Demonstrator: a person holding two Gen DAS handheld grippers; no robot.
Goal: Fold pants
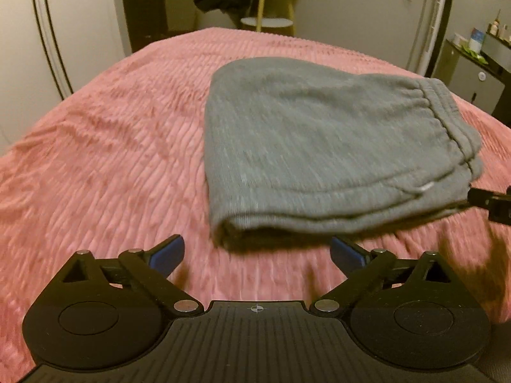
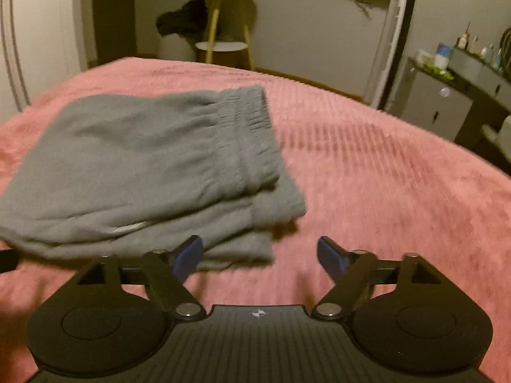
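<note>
Grey pants [image 1: 319,146] lie folded in a thick stack on the pink ribbed bedspread [image 1: 111,146], waistband to the right. My left gripper [image 1: 257,253] is open and empty, just short of the stack's near left corner. In the right wrist view the pants [image 2: 143,166] lie at left, waistband toward the middle. My right gripper [image 2: 260,255] is open and empty at the stack's near right corner; its left finger [image 2: 188,255] overlaps the near edge. The right gripper's tip shows at the left wrist view's right edge [image 1: 488,202].
The bedspread [image 2: 383,175] stretches right of the pants. Beyond the bed stand a wooden stool [image 2: 223,32] with dark clothing [image 2: 182,20] beside it, and a dresser with bottles [image 2: 447,89] at right.
</note>
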